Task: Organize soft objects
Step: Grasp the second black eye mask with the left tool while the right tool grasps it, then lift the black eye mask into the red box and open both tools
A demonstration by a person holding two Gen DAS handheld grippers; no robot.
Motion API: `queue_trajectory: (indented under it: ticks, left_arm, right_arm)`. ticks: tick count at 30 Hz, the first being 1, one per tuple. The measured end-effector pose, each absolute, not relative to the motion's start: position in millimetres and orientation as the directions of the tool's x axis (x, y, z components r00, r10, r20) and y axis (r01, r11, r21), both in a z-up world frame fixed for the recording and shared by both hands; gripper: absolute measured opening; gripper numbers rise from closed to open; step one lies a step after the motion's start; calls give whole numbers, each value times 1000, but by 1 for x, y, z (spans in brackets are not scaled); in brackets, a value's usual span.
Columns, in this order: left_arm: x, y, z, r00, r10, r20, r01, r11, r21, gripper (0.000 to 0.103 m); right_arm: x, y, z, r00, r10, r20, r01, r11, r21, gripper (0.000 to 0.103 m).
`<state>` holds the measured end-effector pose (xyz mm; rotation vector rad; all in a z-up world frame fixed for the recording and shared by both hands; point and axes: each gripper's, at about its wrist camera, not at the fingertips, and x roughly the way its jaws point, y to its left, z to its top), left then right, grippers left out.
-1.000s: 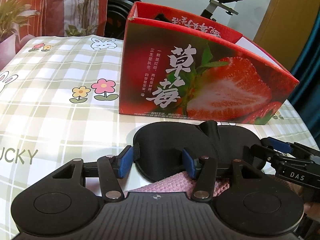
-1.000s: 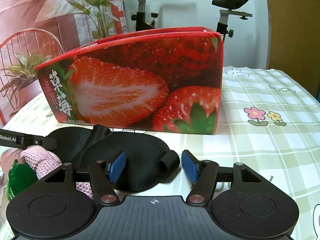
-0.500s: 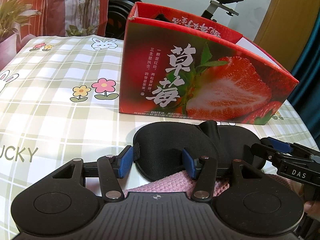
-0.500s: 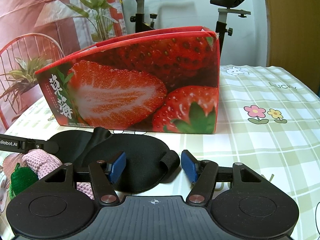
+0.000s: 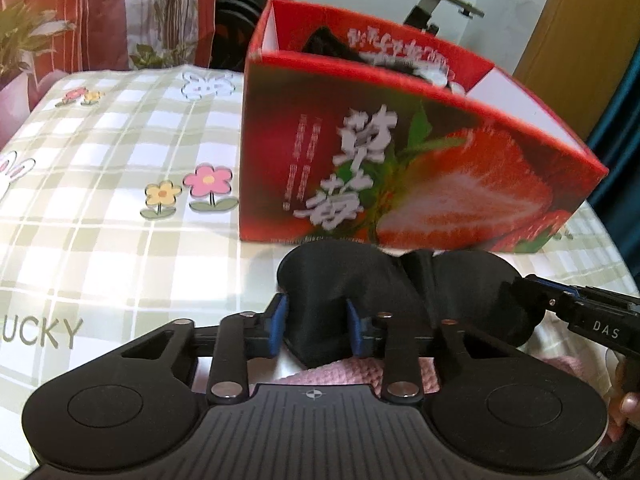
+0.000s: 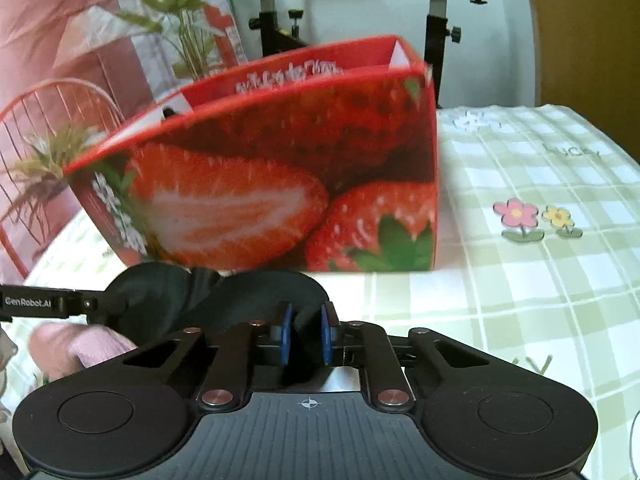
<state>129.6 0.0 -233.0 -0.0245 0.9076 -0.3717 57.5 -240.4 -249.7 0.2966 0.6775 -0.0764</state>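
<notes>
Now eye mask (image 5: pixel 352 292) between both tongs — pinched.

A matt black fabric eye mask (image 5: pixel 360 292), smooth and soft-looking, lies pinched between the blue rubbery pads (image 5: pixel 277 324) of the left gripper (image 5: pixel 316 326), whose matt black plastic links carry shiny metal rivets. Just beyond it stands a glossy printed cardboard box (image 5: pixel 400 168), red, with white uncoated card inside. Below the mask, a pink knitted piece (image 5: pixel 340 374) shows a nubby, rough weave. The checked tablecloth (image 5: pixel 100 200) under everything has a smooth, faintly shiny, wipe-clean look.
</notes>
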Motion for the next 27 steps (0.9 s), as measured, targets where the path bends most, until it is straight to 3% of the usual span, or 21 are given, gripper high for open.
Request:
queue_trajectory:
  ticks: [10, 27]
  left_arm:
    - [121, -3, -199, 620, -369, -693, 338, 922, -188, 16]
    - [92, 2, -194, 615, -432, -660, 347, 900, -265, 14]
  right_arm:
    - [52, -232, -205, 843, 58, -534, 95, 962, 254, 3]
    - [26, -227, -210, 836, 95, -541, 114, 934, 340, 3]
